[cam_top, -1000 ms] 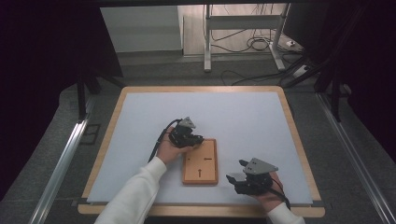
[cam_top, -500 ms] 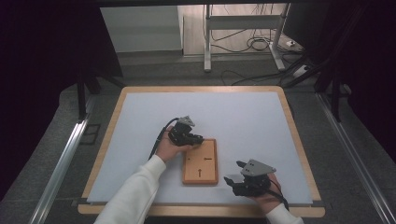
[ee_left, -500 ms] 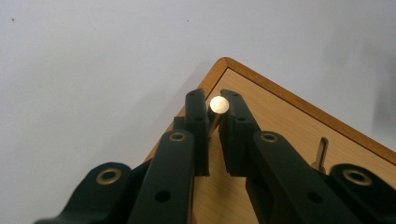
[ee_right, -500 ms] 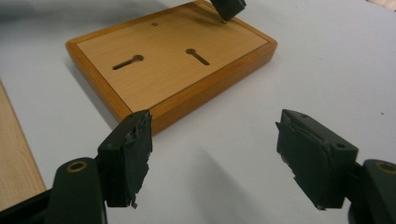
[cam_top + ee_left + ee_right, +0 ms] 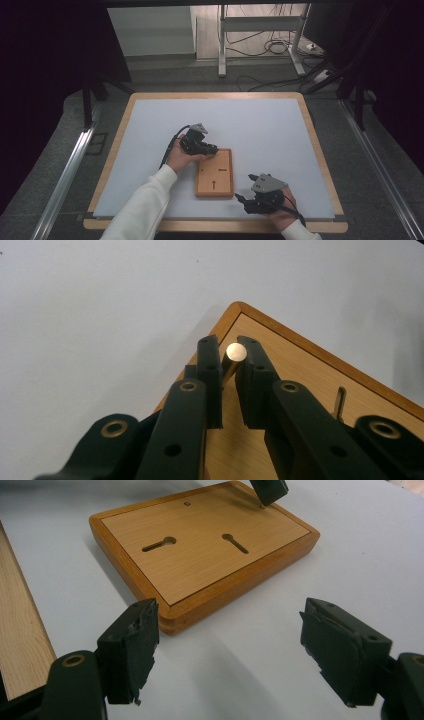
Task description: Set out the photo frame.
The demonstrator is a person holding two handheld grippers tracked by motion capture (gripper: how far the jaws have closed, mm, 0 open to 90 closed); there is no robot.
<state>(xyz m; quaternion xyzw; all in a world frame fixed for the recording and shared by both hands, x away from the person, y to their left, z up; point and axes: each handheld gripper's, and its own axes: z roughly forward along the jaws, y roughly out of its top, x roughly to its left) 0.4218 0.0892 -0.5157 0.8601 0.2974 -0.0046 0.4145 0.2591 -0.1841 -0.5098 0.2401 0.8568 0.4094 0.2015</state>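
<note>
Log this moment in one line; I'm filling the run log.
left hand-held gripper: shut on metal pin | right hand-held gripper: open | wooden board: flat

We see a flat rectangular wooden board [image 5: 215, 172] with rounded edges lying on the white table mat, its long side running away from us. Two keyhole-shaped slots [image 5: 159, 543] are cut into its pale top. A small brass-coloured metal pin [image 5: 234, 356] stands near its far left corner, clamped between the left gripper [image 5: 228, 365] jaws.

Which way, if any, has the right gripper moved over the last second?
Cannot tell; the right gripper sits by the wooden board's near right corner as before.
</note>
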